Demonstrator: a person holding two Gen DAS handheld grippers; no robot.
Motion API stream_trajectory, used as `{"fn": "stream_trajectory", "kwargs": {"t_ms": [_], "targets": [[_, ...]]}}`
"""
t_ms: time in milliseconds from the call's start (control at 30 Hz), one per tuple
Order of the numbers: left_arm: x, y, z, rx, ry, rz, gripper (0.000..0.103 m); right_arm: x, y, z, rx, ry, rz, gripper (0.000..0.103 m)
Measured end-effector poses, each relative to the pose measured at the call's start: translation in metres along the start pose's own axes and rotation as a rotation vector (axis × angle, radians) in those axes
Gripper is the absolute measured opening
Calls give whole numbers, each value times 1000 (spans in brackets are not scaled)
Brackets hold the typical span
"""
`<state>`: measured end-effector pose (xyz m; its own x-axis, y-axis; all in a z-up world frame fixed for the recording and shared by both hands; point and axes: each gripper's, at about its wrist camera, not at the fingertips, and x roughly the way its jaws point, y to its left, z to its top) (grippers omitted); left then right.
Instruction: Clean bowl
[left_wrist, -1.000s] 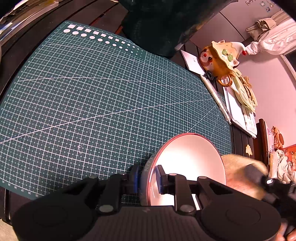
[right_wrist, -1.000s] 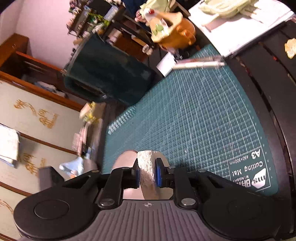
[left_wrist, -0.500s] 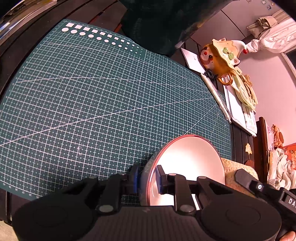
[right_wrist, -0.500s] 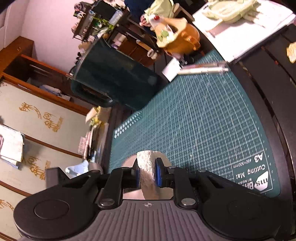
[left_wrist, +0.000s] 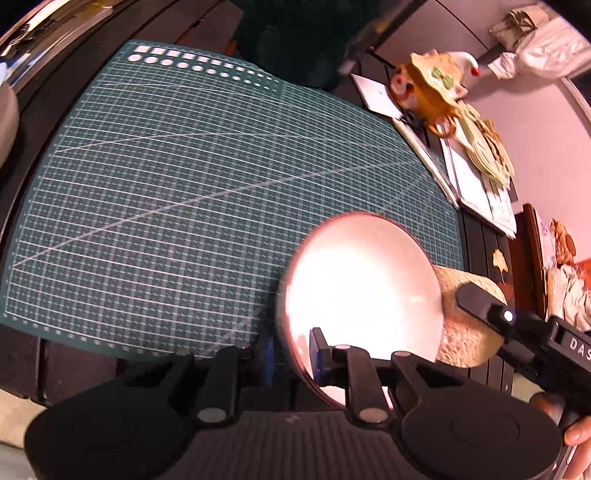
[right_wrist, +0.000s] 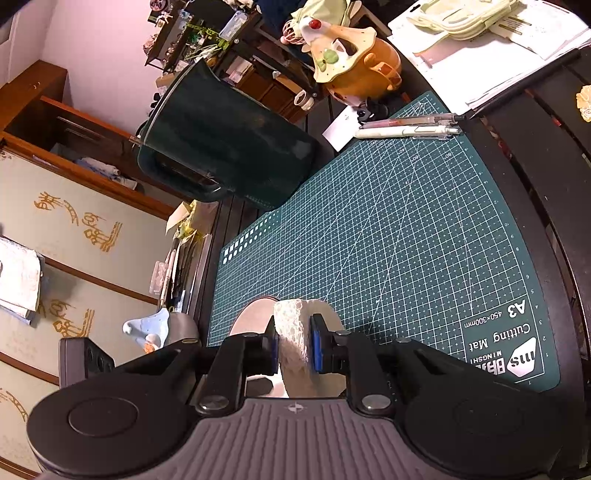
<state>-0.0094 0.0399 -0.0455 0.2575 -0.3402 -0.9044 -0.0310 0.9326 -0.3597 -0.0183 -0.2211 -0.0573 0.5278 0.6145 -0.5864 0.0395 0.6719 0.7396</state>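
My left gripper (left_wrist: 293, 352) is shut on the rim of a white bowl (left_wrist: 364, 280) with a red edge, held tilted above the green cutting mat (left_wrist: 184, 192). My right gripper (right_wrist: 293, 345) is shut on a pale sponge (right_wrist: 295, 332). In the left wrist view the sponge (left_wrist: 469, 325) sits at the bowl's right side, touching its rim, with the right gripper (left_wrist: 484, 306) behind it. In the right wrist view the bowl (right_wrist: 251, 321) shows just behind the sponge.
A dark green bin (right_wrist: 221, 140) stands at the mat's far end. An orange clown figure (right_wrist: 354, 62), pens (right_wrist: 406, 127) and papers (right_wrist: 487, 44) lie beyond the mat. A small blue-white figure (right_wrist: 147, 328) and a dark box (right_wrist: 85, 360) sit at left.
The bowl has tilted and shifted a little left in the left wrist view. The sponge has moved from behind the bowl's right rim and shows more beside it.
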Motion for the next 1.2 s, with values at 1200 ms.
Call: {"fn": "stream_trajectory", "kwargs": {"t_ms": [1200], "targets": [[30,23,19,-70,-88,-99,14,-1,-2,2,2,-37,-22,17]]}}
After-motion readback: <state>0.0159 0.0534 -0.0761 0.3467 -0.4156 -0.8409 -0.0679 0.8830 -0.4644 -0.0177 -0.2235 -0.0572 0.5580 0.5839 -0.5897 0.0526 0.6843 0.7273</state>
